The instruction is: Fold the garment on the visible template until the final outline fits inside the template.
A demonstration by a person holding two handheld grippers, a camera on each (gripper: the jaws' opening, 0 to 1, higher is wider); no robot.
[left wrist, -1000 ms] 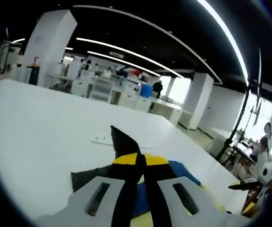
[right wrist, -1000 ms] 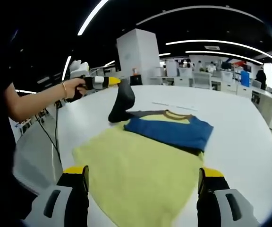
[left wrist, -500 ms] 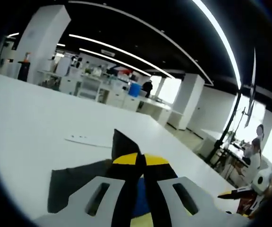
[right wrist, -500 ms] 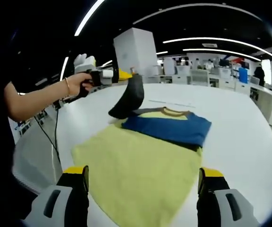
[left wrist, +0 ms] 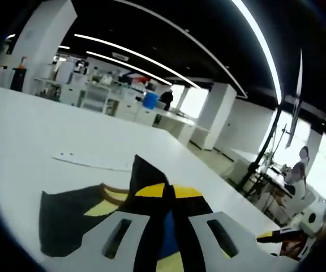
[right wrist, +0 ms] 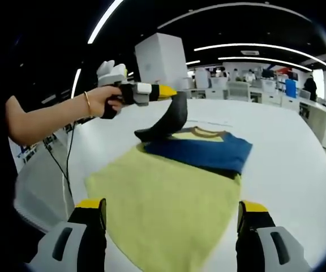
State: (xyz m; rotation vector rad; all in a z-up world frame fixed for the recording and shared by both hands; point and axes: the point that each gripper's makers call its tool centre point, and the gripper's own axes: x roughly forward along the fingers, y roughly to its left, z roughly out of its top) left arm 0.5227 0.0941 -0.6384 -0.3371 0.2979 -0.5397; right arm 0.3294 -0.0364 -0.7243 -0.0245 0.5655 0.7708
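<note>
The left claw (right wrist: 168, 92), pinched tight on the dark sleeve (right wrist: 171, 116), lifts it above the yellow-and-blue garment (right wrist: 174, 192) spread on the white tabletop (right wrist: 287, 170), while the right claw (right wrist: 171, 224) hangs wide apart near its yellow hem.

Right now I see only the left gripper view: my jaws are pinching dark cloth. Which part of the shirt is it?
Observer: The dark sleeve; your left hand-held gripper holds it lifted off the table.
Operator: Is the other sleeve folded yet?
Observer: Yes, the blue sleeve lies folded across the chest.
Operator: And the right hand-held gripper?
Observer: The right hand-held gripper is open, above the yellow hem, holding nothing.
</note>
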